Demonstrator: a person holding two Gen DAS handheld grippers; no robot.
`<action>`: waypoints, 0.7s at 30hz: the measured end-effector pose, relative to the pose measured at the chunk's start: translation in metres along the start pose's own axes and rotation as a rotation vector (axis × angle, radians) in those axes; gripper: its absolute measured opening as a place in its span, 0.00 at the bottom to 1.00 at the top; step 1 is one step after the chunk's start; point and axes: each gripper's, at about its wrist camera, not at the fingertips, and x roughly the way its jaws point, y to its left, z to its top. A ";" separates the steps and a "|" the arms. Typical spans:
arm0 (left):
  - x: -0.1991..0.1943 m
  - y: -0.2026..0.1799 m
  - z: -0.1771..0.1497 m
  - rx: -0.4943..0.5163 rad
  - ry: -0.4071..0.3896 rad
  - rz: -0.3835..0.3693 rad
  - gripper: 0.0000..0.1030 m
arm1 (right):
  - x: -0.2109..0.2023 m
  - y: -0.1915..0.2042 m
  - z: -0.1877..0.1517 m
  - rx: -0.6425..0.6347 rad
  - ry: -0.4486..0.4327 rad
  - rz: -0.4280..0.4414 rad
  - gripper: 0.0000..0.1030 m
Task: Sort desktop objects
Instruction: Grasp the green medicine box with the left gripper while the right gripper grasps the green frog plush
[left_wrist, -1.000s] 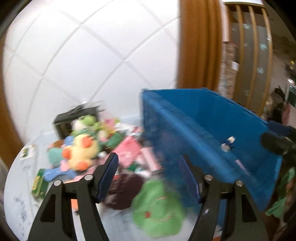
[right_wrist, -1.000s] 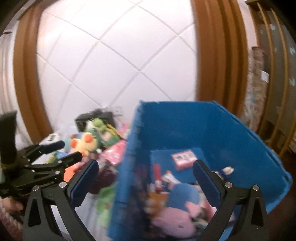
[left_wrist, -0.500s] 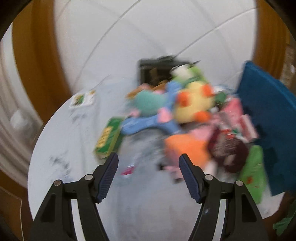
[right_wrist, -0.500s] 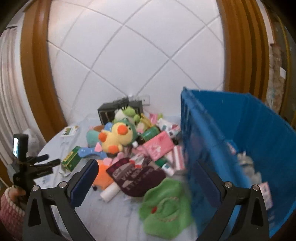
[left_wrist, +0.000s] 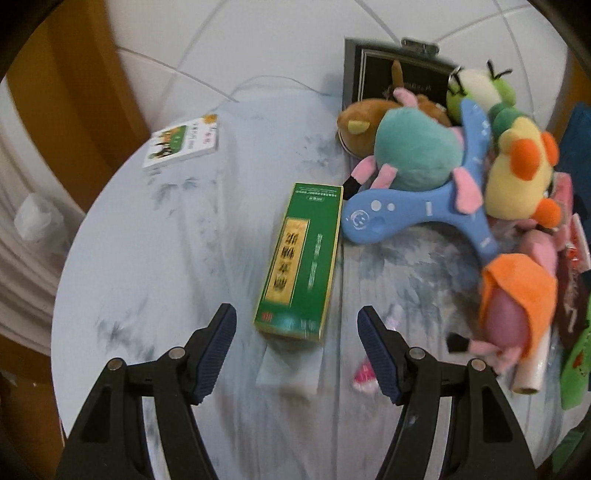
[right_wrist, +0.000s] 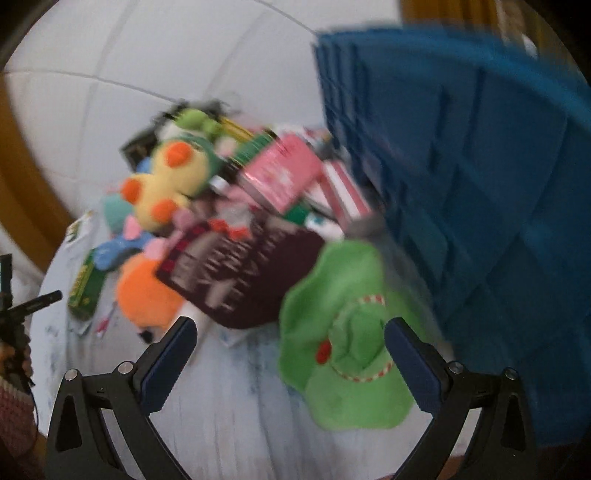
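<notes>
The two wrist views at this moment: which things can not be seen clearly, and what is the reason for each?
- Blue crate, right wrist view: only its outer wall shows, blurred; contents hidden.
- Dark red item, right wrist view: motion blur makes its white print unreadable.
- Black frame, left wrist view: lower part hidden behind the brown plush.
- Green box, left wrist view: lettering too small and blurred to read.
- Green cloth, left wrist view: cut off by the right edge.

From the left wrist we look steeply down, close over the table (left_wrist: 147, 280) and green box (left_wrist: 301, 258); from the right we sit farther back, facing the blue bin (right_wrist: 480, 184) — both share the yellow plush (left_wrist: 517, 177).
</notes>
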 end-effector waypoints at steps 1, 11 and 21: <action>0.011 -0.001 0.006 0.007 0.016 0.003 0.66 | 0.010 -0.004 -0.002 0.020 0.014 -0.012 1.00; 0.085 -0.013 0.033 0.065 0.130 0.009 0.66 | 0.091 -0.034 -0.015 0.167 0.140 -0.103 1.00; 0.116 -0.008 0.034 0.029 0.175 -0.045 0.67 | 0.146 -0.041 -0.031 0.183 0.216 -0.152 1.00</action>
